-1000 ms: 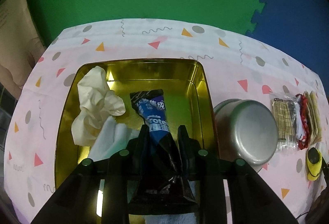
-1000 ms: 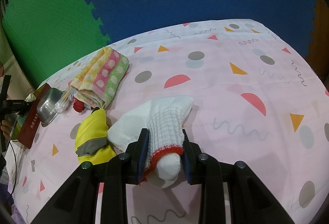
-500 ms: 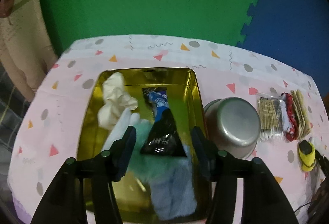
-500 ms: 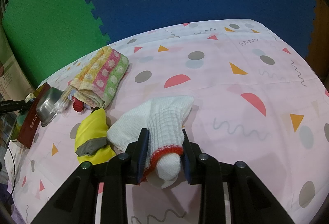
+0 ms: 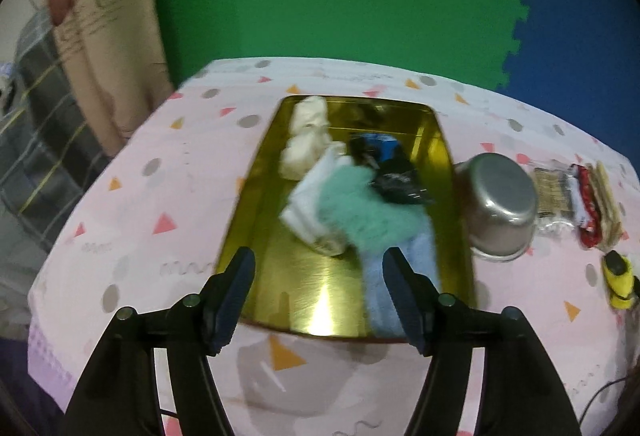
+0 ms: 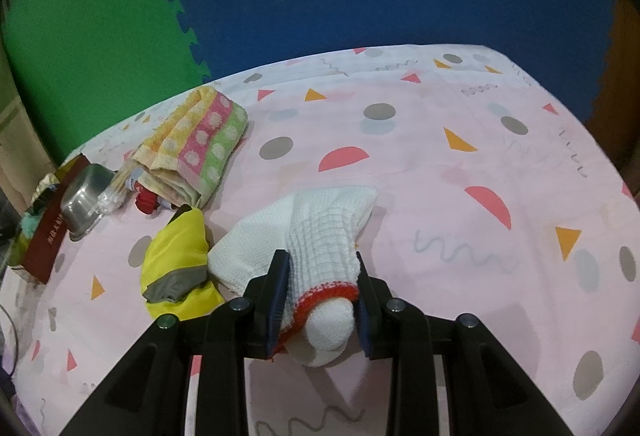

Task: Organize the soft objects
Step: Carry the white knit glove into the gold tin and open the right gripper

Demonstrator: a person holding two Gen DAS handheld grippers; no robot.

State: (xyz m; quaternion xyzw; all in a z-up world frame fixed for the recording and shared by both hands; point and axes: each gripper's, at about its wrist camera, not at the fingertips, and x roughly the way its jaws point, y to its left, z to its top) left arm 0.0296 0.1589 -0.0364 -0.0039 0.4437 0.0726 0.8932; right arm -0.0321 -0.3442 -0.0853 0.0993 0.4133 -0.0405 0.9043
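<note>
In the left wrist view a gold tray (image 5: 280,276) holds a cream cloth (image 5: 306,138), a white cloth (image 5: 308,204), a green and blue fluffy cloth (image 5: 376,224) and a black and blue snack packet (image 5: 388,166). My left gripper (image 5: 320,276) is open and empty above the tray's near end. In the right wrist view my right gripper (image 6: 318,290) is shut on the cuff of a white knitted glove (image 6: 320,232) that lies on the pink tablecloth. A yellow cloth (image 6: 176,260) lies just left of the glove.
A steel bowl (image 5: 500,204) stands right of the tray, with a packet of sticks (image 5: 554,188) and red and tan items (image 5: 592,204) beyond it. A folded dotted towel (image 6: 196,148) lies at the back left in the right wrist view.
My left gripper has opened, let go of the snack packet into the tray and pulled back and up. My right gripper has kept its hold on the glove.
</note>
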